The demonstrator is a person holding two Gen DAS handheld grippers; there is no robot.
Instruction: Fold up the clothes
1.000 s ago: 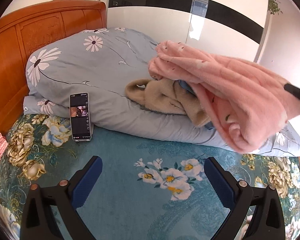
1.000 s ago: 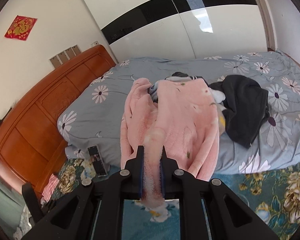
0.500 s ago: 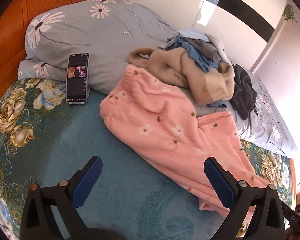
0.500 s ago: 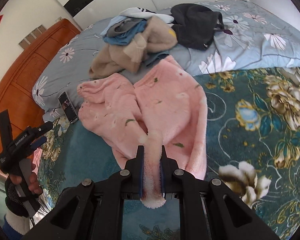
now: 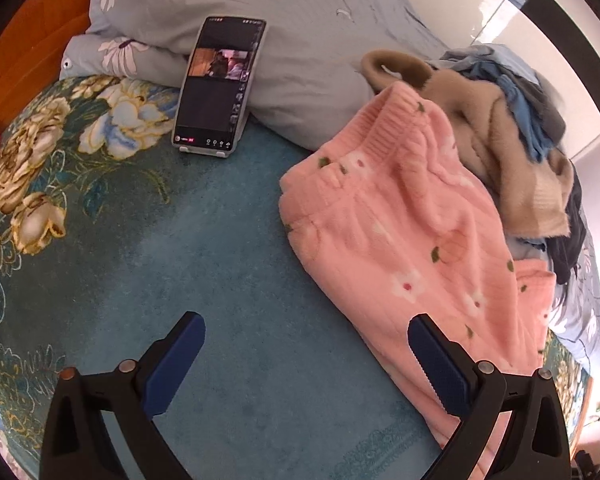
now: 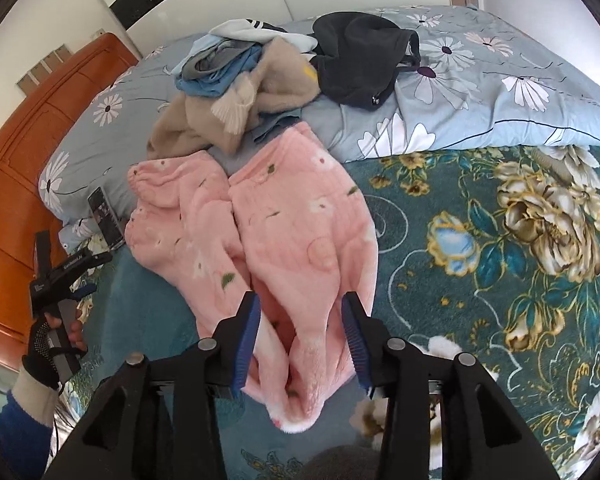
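One pink fleece trousers (image 6: pixel 284 236) spread flat, one phone (image 5: pixel 220 84), left gripper (image 5: pixel 306 364) and right gripper (image 6: pixel 302 336) both spread, empty

The fleece trousers (image 6: pixel 284 240) lie spread on the bedspread (image 6: pixel 480 280), legs side by side, waistband end nearest the clothes pile (image 6: pixel 260 76). That pile rests on the folded quilt (image 6: pixel 480 92) behind the trousers. The phone (image 5: pixel 220 84) leans upright against the quilt, left of the trousers. The right gripper (image 6: pixel 300 320) sits over the near leg ends, fingers apart on either side. The left gripper (image 5: pixel 304 360) hovers above the bedspread, fingers spread, at the trousers' left edge. The headboard (image 6: pixel 40 152) stands at far left.
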